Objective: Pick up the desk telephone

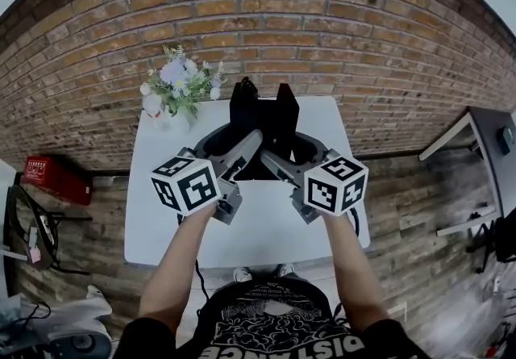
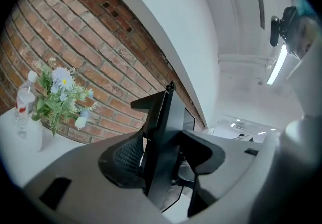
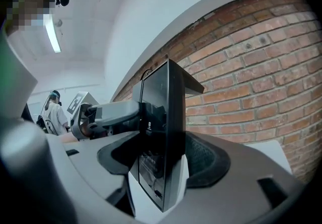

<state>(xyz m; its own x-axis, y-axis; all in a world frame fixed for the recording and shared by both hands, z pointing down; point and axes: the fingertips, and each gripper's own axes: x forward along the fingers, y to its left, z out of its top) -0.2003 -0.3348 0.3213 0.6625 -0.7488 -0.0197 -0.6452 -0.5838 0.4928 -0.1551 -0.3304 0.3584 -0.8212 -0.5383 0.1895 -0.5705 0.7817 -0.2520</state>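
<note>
Where viewed from overhead, noted desk telephone (image 1: 264,117) upright over the far half of white table (image 1: 161,228). Found left gripper (image 2: 161,155) and right gripper (image 3: 163,157) spread wide yet clamped onto its opposite side edges. Logged flower bunch (image 1: 179,85) near at 10 o'clock of telephone, water bottle (image 2: 22,104) just beside it. Recorded brick wall (image 1: 282,18) at 12 o'clock, red crate (image 1: 55,178) on floor at 9 o'clock.

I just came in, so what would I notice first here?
The left hand-held gripper and right hand-held gripper clamp a black desk telephone between them above the white table. Flowers stand at its far left corner, by the brick wall.
</note>
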